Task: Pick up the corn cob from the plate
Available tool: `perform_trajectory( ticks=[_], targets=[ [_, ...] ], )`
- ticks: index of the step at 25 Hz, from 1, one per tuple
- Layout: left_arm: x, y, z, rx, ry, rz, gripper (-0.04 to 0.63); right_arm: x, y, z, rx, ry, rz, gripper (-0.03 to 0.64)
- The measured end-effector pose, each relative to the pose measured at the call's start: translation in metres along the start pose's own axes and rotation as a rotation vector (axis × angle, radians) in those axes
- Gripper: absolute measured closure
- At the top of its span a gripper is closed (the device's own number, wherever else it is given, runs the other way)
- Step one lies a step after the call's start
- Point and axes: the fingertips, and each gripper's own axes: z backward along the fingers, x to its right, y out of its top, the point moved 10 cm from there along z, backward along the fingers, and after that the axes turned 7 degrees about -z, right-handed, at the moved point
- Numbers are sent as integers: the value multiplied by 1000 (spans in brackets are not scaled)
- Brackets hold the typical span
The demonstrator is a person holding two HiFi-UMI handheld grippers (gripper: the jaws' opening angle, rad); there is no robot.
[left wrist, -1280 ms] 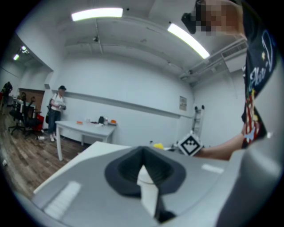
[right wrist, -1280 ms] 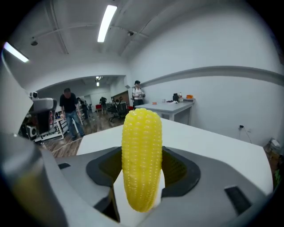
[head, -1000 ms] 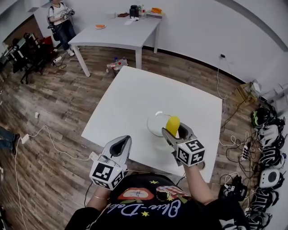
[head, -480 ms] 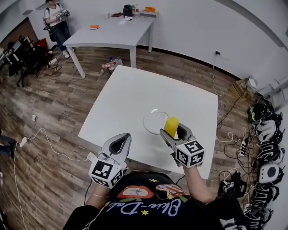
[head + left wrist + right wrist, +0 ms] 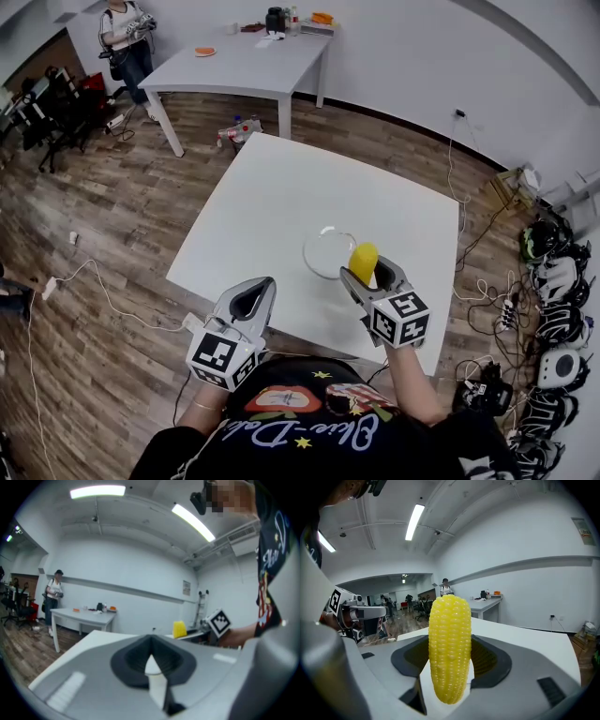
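Observation:
My right gripper is shut on a yellow corn cob and holds it upright above the white table, just right of the clear glass plate. In the right gripper view the corn cob stands between the jaws and fills the middle. The plate holds nothing that I can see. My left gripper hangs at the table's near edge, to the left, jaws shut with nothing in them. The left gripper view shows the corn cob and the right gripper's marker cube off to the right.
The white table carries only the plate. A second white table with small items stands at the back, a person beside it. Cables lie on the wood floor at left, and headsets are piled at right.
The right gripper stays shut on the corn cob, held up beside the plate. The head view shifted slightly; the cob and both grippers keep nearly the same places.

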Motion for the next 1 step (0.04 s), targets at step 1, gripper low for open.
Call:
perform_trajectory(
  ticks=[1],
  targets=[
    [0, 0, 0, 0, 1, 1, 598, 0, 1, 0, -1, 0, 2, 351]
  ],
)
